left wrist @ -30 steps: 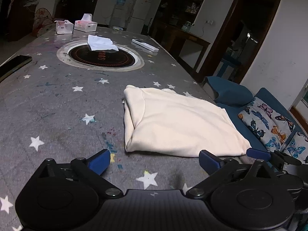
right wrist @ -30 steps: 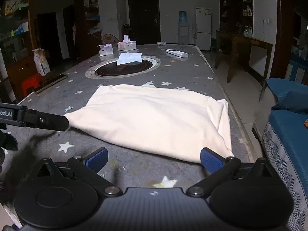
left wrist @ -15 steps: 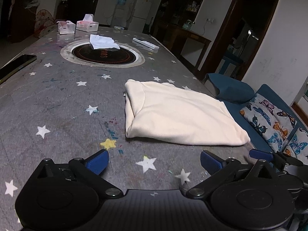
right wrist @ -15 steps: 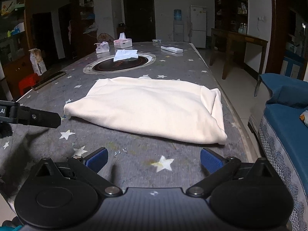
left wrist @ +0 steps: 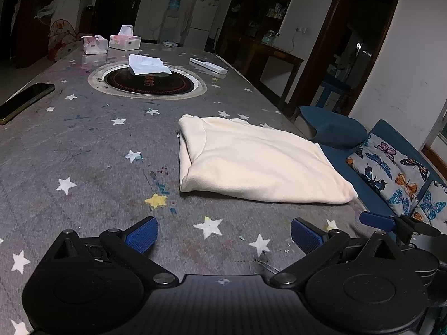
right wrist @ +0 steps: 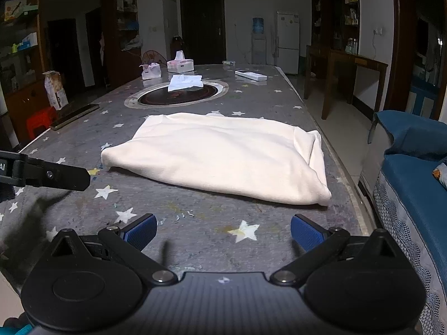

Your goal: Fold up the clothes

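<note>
Both tongs (left wrist: 223, 231) (right wrist: 223, 230) agape, short of garment (right wrist: 220, 153) edge

- cream garment (left wrist: 259, 162) (right wrist: 223, 153): folded into a flat rectangle, several layers thick
- lies flat on the table's right half, near that edge
- rolled fold along its left end, surface smooth, slight puffiness

a grey star-patterned bench (left wrist: 83, 145) carries a folded cream garment (left wrist: 257, 162) on its near right, a phone (left wrist: 25, 102) at left, and tissue boxes (left wrist: 124, 40) and a remote (left wrist: 208, 65) far off.
</note>
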Motion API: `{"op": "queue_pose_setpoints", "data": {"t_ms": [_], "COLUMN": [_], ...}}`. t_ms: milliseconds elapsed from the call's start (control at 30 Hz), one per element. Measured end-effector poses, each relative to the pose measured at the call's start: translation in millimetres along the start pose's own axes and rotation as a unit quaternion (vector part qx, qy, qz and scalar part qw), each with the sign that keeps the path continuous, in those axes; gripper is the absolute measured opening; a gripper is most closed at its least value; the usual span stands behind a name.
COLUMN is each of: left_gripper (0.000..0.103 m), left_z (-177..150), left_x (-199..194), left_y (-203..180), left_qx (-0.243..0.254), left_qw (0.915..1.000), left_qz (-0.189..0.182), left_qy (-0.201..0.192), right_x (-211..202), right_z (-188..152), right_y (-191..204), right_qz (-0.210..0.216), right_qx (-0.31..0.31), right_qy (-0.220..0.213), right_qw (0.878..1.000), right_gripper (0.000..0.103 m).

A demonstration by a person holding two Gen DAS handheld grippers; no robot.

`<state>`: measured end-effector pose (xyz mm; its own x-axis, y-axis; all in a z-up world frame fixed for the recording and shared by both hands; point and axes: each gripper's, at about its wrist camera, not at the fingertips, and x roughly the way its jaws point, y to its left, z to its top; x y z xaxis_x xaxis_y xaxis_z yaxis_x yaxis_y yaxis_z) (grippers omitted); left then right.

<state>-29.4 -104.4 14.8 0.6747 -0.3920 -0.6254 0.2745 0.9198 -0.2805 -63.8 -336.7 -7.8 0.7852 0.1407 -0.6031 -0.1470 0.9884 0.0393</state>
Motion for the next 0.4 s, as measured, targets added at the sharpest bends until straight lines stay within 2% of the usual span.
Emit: {"op": "queue_pose_setpoints", "data": {"t_ms": [400], "left_gripper": [0.103], "left_z": [-2.8], "left_x": [-6.1], "left_y": [-5.3], "left_qx": [0.007], "left_qw": [0.9999], "left_qz": [0.005], "left_qy": [-0.007], "right_x": [-8.5], "right_z": [-1.6], "right_y": [4.1], "right_qz": [0.004], "right_qx": [-0.003], "right_qy": [-0.010], "right_qw": [1.000], "right_gripper": [0.103]}}
